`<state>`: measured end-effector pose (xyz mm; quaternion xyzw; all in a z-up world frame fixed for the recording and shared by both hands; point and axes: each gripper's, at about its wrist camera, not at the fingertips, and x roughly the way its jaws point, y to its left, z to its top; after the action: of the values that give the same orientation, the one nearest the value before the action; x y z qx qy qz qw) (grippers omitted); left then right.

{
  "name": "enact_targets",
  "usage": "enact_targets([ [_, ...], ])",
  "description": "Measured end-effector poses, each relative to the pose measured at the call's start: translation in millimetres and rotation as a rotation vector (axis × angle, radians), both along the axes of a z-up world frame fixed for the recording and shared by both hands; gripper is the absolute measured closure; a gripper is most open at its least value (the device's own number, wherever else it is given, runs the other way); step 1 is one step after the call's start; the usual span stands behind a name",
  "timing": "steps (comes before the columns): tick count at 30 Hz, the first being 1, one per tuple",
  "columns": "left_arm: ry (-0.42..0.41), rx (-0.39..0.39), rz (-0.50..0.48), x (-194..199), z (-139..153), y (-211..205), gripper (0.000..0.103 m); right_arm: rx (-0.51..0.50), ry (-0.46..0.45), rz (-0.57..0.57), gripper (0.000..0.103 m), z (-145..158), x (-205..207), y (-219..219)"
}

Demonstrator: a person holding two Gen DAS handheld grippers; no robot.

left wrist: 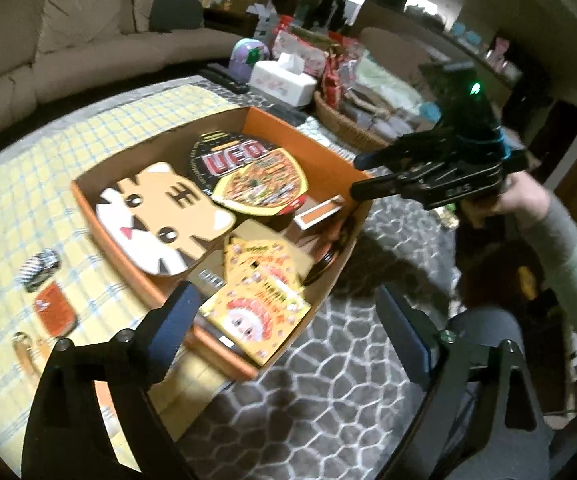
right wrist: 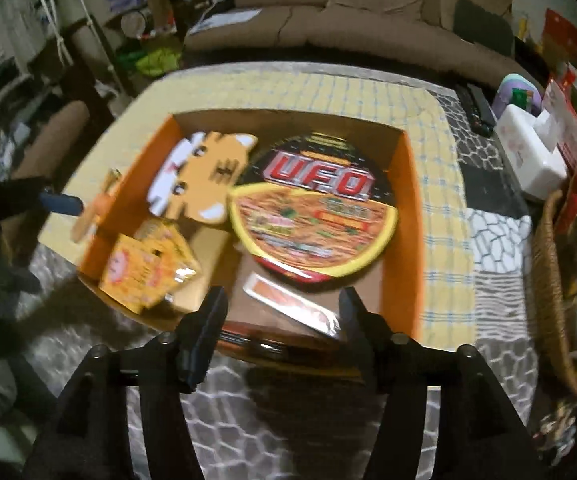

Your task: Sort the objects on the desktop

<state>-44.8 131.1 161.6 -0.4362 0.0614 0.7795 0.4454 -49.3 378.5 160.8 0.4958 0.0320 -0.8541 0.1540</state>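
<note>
An orange cardboard box (left wrist: 320, 152) (right wrist: 408, 200) sits on a yellow checked cloth. It holds a tiger-face card (left wrist: 160, 220) (right wrist: 196, 176), a U.F.O. noodle bowl (left wrist: 248, 172) (right wrist: 316, 216), yellow snack packs (left wrist: 264, 296) (right wrist: 148, 272) and a small orange pack (left wrist: 320, 212) (right wrist: 292, 304). My left gripper (left wrist: 288, 328) is open and empty above the box's near corner. My right gripper (right wrist: 284, 316) is open and empty over the box's near edge; it also shows in the left wrist view (left wrist: 364, 176). On the cloth lie a striped packet (left wrist: 42, 268), a red packet (left wrist: 54, 308) and a tan keyring (left wrist: 24, 352).
A white tissue box (left wrist: 284, 80) (right wrist: 528, 160), a purple round object (left wrist: 248, 52), remotes (right wrist: 476, 108) and a wicker basket (left wrist: 348, 124) (right wrist: 552, 280) with packets stand beside the box. A beige sofa (left wrist: 88, 32) runs behind the table. A grey patterned cover (left wrist: 308, 400) lies near me.
</note>
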Motion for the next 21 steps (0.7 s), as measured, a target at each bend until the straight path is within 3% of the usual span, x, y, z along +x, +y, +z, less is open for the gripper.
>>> enact_targets([
  [4, 0.042, -0.041, 0.034, 11, 4, -12, 0.006, -0.019, 0.002, 0.007, 0.029, -1, 6, -22],
  [10, 0.114, -0.114, 0.097, 26, 6, -36, 0.006, -0.046, 0.020, 0.029, 0.023, 4, 23, -55],
  [21, 0.123, -0.128, 0.190, 45, 4, -90, 0.006, -0.073, 0.047, 0.062, 0.020, 13, 43, -113],
])
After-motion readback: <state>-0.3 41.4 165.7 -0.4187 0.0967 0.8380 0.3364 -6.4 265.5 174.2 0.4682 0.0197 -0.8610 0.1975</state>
